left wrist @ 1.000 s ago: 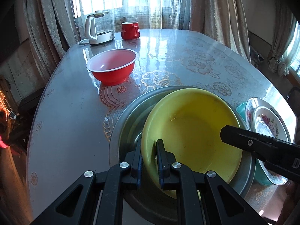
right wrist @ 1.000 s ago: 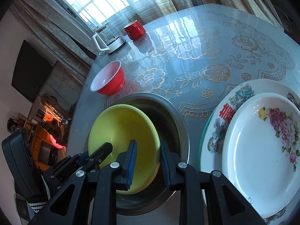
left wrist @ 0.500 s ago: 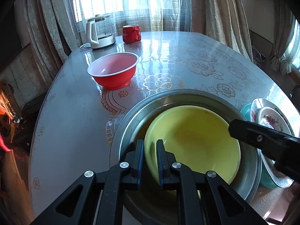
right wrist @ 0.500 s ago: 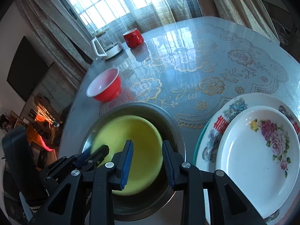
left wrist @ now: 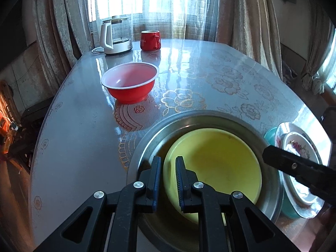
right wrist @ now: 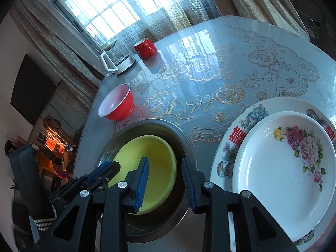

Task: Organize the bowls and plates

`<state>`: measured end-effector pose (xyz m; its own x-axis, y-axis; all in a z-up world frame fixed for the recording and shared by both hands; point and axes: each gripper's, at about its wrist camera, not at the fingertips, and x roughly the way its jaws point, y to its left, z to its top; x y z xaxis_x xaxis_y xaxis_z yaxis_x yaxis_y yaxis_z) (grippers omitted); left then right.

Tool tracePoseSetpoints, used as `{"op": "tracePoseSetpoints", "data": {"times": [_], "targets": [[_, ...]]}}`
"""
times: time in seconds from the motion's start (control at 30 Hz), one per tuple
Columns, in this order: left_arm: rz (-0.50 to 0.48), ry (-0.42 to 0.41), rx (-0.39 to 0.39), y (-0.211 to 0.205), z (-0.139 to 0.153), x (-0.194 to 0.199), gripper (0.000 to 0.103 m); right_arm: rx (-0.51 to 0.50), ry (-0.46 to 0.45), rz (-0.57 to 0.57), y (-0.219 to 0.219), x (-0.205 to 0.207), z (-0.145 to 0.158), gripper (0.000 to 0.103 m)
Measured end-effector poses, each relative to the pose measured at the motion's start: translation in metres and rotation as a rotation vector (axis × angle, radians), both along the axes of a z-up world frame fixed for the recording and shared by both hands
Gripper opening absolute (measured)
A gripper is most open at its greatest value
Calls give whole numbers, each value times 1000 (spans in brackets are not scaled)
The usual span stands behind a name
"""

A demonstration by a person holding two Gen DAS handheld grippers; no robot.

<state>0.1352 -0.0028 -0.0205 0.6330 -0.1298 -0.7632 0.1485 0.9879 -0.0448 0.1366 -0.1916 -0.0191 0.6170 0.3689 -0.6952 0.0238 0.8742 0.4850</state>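
The tabletop [left wrist: 84,147], under a glossy flowered cover, carries everything. Nearest is the steel basin [left wrist: 147,145] with the yellow bowl [left wrist: 220,163] nested inside it, probably to stack by size. To the right lies a pile of plates [right wrist: 281,168]: a small flowered one on a larger patterned one, with a teal edge below; how many lie beneath is hidden. The red bowl [left wrist: 130,84] stands apart farther back, likely next for nesting. A kettle [left wrist: 113,37] and a mug [left wrist: 150,40] sit at the far edge.

The left tongs [left wrist: 168,180] straddle the yellow bowl's near rim, slightly parted; whether they touch it I cannot tell. The right tongs [right wrist: 166,182] hang wide open above the basin, gripping nothing.
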Motion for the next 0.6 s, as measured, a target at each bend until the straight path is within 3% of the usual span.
{"op": "tracePoseSetpoints", "data": {"times": [0.17,0.3,0.6], "targets": [[24,-16,-57,13,11,-3,31,12,-2,-2,0,-2,0,32],[55,-39,-79,23,19,-7,49,15,-3,-7,0,-3,1,33],[130,-58,-87,49,22,-8,61,14,1,-13,2,-3,1,33]]}}
